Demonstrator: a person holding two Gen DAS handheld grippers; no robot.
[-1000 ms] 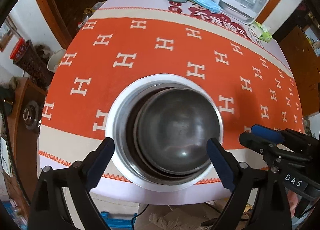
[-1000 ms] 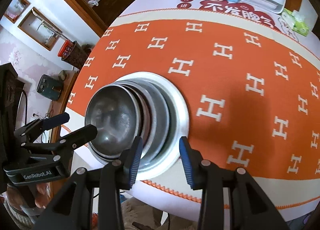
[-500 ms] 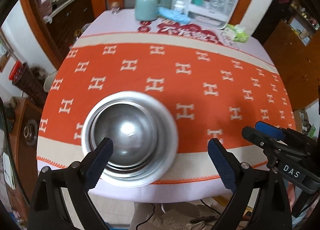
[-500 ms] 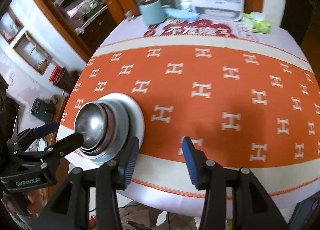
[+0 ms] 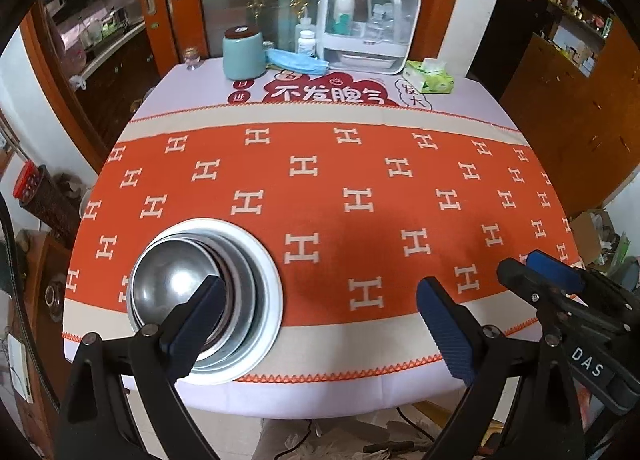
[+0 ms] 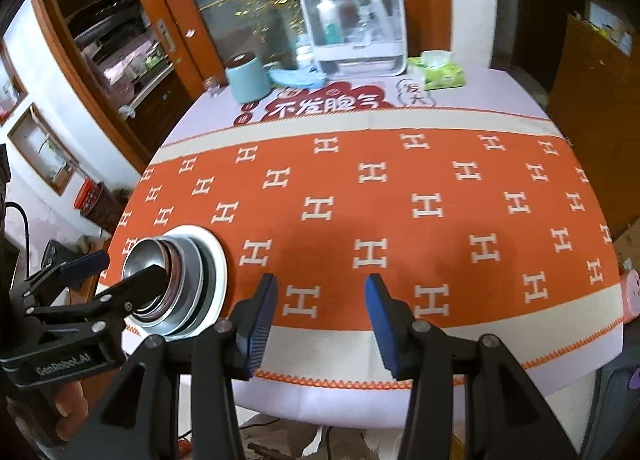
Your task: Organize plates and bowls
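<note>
Backing away, both tools, left (image 5: 316,324) and right (image 6: 320,316), now hang open and empty. Nested steel bowls (image 5: 176,292) sit in the white round plate (image 5: 268,284) at eight o'clock on the tabletop (image 5: 360,220); stacking looks complete.

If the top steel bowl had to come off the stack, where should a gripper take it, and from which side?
Probably by the thin rim of the top bowl, one finger inside and one outside, coming from above on the table-edge side. It sits open side up, nested in the stack on the white plate, so its walls are buried.

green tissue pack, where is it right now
The green tissue pack sits at the far edge of the table, right of centre in both views, just right of the white storage case and beyond the orange cloth.
</note>
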